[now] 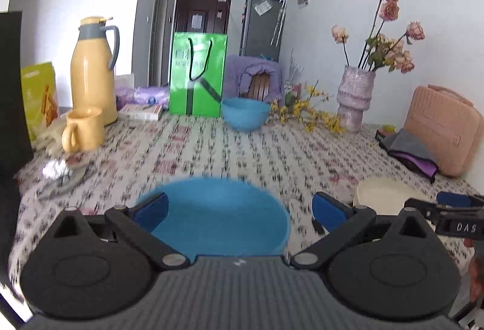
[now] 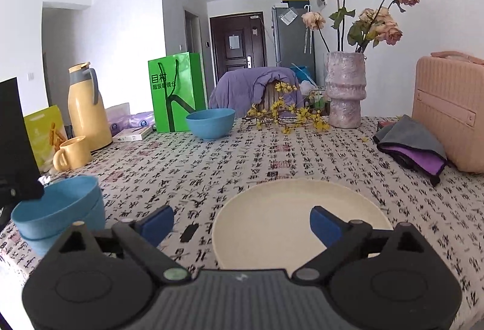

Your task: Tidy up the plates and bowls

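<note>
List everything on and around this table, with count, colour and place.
Stacked plastic bowls: two, blue, near left.
Lone plastic bowl: one, blue, far centre.
Round shallow plate: one, cream, near centre-right.
Thermos jug: one, yellow with grey handle, far left.
Ceramic mug: one, yellow, before the jug.
Paper gift bag: one, green, behind the lone bowl.
Textured vase of dried roses: one, pale pink, far right.
Hard case: one, pink, right edge.
Folded cloths: grey and purple, beside the case.
Patterned tablecloth: one, white with black characters.
Left hand-held gripper: open, over the stacked bowls.
Right hand-held gripper: open, over the plate.
</note>
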Motion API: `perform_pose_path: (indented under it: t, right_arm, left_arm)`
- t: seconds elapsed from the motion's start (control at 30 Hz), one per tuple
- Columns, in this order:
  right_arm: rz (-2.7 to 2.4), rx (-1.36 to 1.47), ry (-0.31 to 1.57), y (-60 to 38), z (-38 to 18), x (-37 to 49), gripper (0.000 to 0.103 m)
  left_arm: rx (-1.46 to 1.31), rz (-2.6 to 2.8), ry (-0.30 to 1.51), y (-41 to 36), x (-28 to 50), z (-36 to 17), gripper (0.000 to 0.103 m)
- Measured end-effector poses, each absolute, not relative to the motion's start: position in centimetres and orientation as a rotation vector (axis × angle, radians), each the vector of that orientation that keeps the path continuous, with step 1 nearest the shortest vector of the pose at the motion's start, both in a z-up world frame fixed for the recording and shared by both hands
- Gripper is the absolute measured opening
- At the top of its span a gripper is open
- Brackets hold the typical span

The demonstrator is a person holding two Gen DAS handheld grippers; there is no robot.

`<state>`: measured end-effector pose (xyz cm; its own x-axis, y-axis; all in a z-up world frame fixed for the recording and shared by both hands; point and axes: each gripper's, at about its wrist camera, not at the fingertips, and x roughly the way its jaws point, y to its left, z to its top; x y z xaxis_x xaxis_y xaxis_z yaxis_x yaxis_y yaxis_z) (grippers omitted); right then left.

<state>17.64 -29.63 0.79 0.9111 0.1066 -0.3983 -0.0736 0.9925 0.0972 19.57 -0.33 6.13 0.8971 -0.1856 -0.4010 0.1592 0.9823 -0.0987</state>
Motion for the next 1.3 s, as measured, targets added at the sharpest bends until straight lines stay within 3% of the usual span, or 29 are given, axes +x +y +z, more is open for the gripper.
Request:
perform_pose_path:
  t: [0.3, 0.47, 0.77, 1.03, 1.2, 1.23, 1.3]
  right_arm:
    - [0.162, 0.118, 0.461, -31.5, 5.3, 25.0, 0.097]
    - [0.189, 0.275, 0.530, -34.0, 8.7, 31.5, 0.097]
    - [0.162, 0.327, 0.620, -34.7, 10.6, 46.1, 0.097]
    - [0.185, 0.443, 0.801, -32.5, 6.7, 61.1, 0.097]
    - [0.159, 0.483, 0.872, -30.0, 2.1, 67.9, 0.088]
    - [0.156, 0.498, 0.874, -29.6, 1.2, 68.6, 0.087]
    - [0.169, 0.508, 0.885, -28.8, -0.3, 70.1, 0.078]
  left_arm:
    - [-0.166, -0.254, 0.556, 1.1, 30.4, 9.7, 0.103]
    - [-0.244, -0.272, 0.642, 2.8, 37.6, 11.1, 0.103]
    - [-0.208, -0.329, 0.792, 3.7, 52.3, 10.1, 0.103]
    - [-0.330, -0.261, 0.916, 3.8, 66.9, 6.7, 0.103]
    - [-0.281, -0.241, 0.829, 1.2, 71.5, 3.6, 0.102]
    - [-0.304, -0.250, 0.824, 0.8, 72.0, 3.0, 0.101]
    - [-0.341, -0.271, 0.809, 0.2, 72.8, 2.1, 0.088]
